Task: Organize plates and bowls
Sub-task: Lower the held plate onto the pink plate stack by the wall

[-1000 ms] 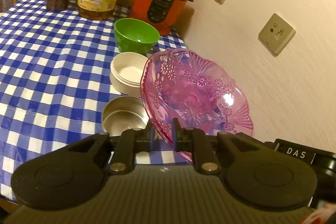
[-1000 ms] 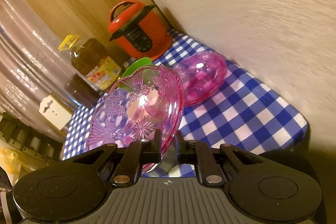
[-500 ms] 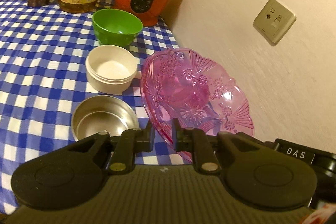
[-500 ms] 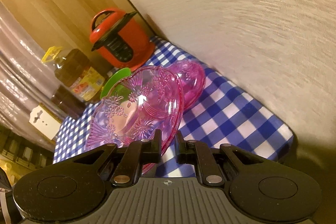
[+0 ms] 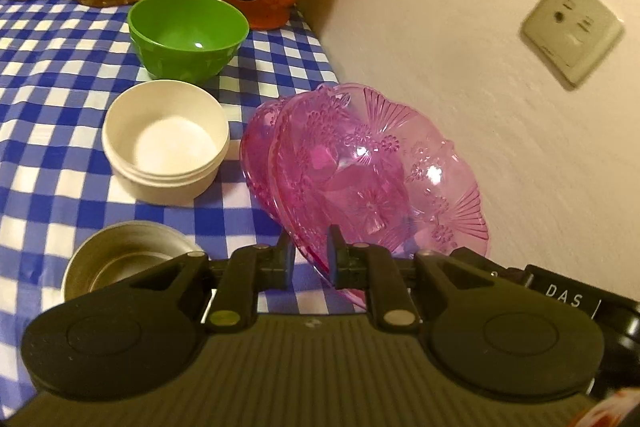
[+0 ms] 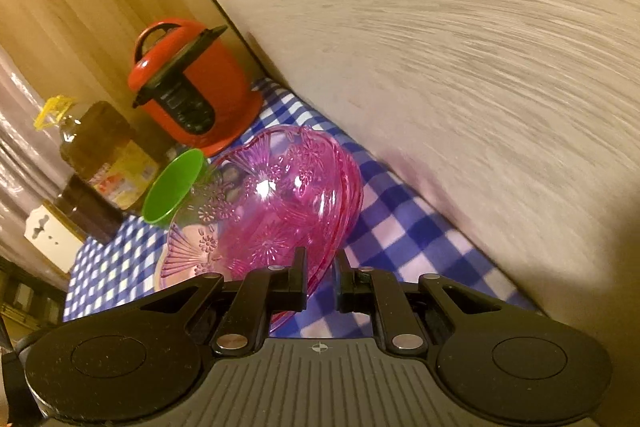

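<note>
Stacking the pink glass plates — both grippers carry one over its twin.
Left gripper (image 5: 310, 257) and right gripper (image 6: 320, 279) pinch the upper pink glass plate (image 5: 384, 171) by its near rim, tilted over the lower pink plate (image 5: 256, 147) near the wall, right of the white bowl (image 5: 166, 143); next, level, lower, release.

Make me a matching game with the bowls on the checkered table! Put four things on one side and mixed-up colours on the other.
Things:
1. bowl nearest the cooker
2. bowl in the middle of the row
3. bowl nearest the camera
4. patterned dish held by the left tool

Colours:
A. see-through pink
B. shiny silver metal
C. green
D. cream white

Right pairs: 1-C, 2-D, 3-B, 4-A
</note>
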Demonstrator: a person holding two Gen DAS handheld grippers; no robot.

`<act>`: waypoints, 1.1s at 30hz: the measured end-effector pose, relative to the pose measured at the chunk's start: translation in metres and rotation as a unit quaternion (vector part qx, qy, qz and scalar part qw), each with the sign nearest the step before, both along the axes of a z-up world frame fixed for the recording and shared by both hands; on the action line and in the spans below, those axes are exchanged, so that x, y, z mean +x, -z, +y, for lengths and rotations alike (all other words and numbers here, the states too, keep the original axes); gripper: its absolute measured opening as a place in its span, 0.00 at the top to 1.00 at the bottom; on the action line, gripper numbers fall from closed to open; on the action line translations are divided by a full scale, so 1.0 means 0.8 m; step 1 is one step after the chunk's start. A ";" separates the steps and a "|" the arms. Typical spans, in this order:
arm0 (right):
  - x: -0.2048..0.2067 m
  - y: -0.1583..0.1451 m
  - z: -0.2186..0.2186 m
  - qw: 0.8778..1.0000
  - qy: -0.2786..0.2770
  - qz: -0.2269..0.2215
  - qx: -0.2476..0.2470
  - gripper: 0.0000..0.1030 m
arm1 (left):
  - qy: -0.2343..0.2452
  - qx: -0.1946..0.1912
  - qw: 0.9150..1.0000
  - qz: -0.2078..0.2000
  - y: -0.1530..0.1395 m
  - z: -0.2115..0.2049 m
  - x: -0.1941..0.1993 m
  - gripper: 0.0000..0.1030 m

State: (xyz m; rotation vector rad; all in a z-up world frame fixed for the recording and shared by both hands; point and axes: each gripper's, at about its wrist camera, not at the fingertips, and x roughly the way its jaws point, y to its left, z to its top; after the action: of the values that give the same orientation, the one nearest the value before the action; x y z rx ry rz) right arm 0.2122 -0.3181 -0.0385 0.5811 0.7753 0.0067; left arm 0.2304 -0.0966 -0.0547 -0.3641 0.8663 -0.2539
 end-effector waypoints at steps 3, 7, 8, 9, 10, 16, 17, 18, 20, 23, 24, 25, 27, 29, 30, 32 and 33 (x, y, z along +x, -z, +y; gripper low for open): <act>0.022 0.007 0.001 1.000 -0.003 0.002 -0.008 0.88 | -0.004 0.001 1.000 0.007 0.008 0.000 0.025 0.86; 0.048 0.016 0.001 1.000 -0.003 0.004 -0.017 0.88 | -0.007 0.002 1.000 0.015 0.014 -0.002 0.047 0.85; 0.054 0.018 0.001 1.000 -0.003 0.006 -0.018 0.88 | -0.010 -0.001 1.000 0.019 0.018 -0.002 0.053 0.85; 0.060 0.021 0.001 1.000 -0.004 0.007 -0.019 0.88 | -0.011 -0.002 1.000 0.021 0.020 -0.003 0.057 0.85; 0.065 0.022 0.000 1.000 -0.004 0.007 -0.020 0.88 | -0.012 -0.005 1.000 0.025 0.023 -0.002 0.064 0.85; 0.087 0.033 -0.001 1.000 -0.002 0.015 -0.025 0.88 | -0.012 -0.003 0.999 0.031 0.029 -0.008 0.082 0.85; 0.090 0.034 -0.001 1.000 -0.002 0.016 -0.026 0.88 | -0.012 -0.003 0.999 0.033 0.031 -0.009 0.084 0.84; 0.092 0.036 -0.001 0.999 -0.002 0.018 -0.028 0.88 | -0.013 -0.004 0.999 0.037 0.033 -0.009 0.087 0.84; 0.097 0.038 0.000 0.999 -0.002 0.019 -0.031 0.88 | -0.015 -0.006 0.999 0.040 0.036 -0.009 0.090 0.84; 0.101 0.042 0.000 0.999 -0.004 0.022 -0.035 0.88 | -0.018 -0.005 0.999 0.042 0.038 -0.009 0.093 0.83; 0.102 0.042 0.001 0.999 -0.006 0.023 -0.037 0.88 | -0.018 -0.005 0.999 0.044 0.038 -0.009 0.094 0.83; 0.103 0.043 0.001 0.999 -0.006 0.024 -0.039 0.88 | -0.017 -0.005 0.999 0.045 0.038 -0.010 0.095 0.83; 0.106 0.045 0.001 0.999 -0.008 0.026 -0.040 0.88 | -0.015 -0.002 0.999 0.045 0.038 -0.010 0.097 0.82; 0.108 0.045 0.001 0.999 -0.010 0.025 -0.042 0.88 | -0.011 0.000 0.999 0.047 0.039 -0.012 0.099 0.81; 0.108 0.045 0.002 0.999 -0.012 0.023 -0.044 0.88 | -0.009 0.002 0.999 0.050 0.040 -0.013 0.099 0.79; 0.109 0.044 0.004 0.998 -0.019 0.023 -0.048 0.88 | -0.010 0.004 0.999 0.049 0.041 -0.013 0.099 0.79; 0.109 0.045 0.004 0.998 -0.020 0.023 -0.050 0.87 | -0.010 0.005 0.999 0.047 0.041 -0.013 0.098 0.79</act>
State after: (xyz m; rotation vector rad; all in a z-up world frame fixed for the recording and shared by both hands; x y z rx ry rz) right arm 0.2996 -0.3146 -0.0741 0.4712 0.8277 -0.0083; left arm 0.3091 -0.1072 -0.0872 -0.3786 0.9564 -0.2151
